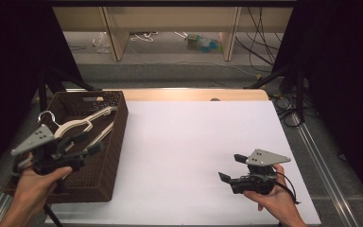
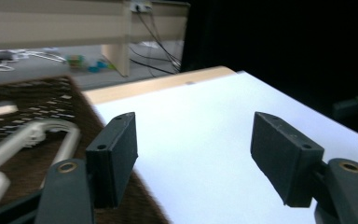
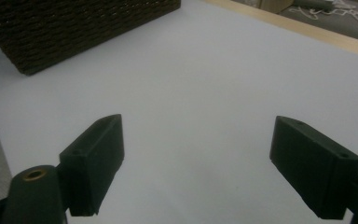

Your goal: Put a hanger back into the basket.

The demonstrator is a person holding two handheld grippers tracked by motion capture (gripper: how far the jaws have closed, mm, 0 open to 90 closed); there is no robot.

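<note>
A dark brown wicker basket (image 1: pixel 116 142) stands at the table's left edge, with white clothes hangers (image 1: pixel 82 122) lying in it. My left gripper (image 1: pixel 89 143) hovers over the basket's near right part, open and holding nothing. In the left gripper view its jaws (image 2: pixel 193 149) stand wide apart, with a hanger (image 2: pixel 42 133) and the basket (image 2: pixel 37 93) to their left. My right gripper (image 1: pixel 230 167) is low over the white sheet at the front right, also open and holding nothing. In the right gripper view (image 3: pixel 198 163) the basket's woven wall (image 3: pixel 74 28) shows far off.
A white sheet (image 1: pixel 194 137) covers the table, with a wooden strip (image 1: pixel 194 94) showing at the back edge. Black curtains hang at both sides. Cables and a bottle (image 1: pixel 203 42) lie on the floor beyond, by wooden furniture legs.
</note>
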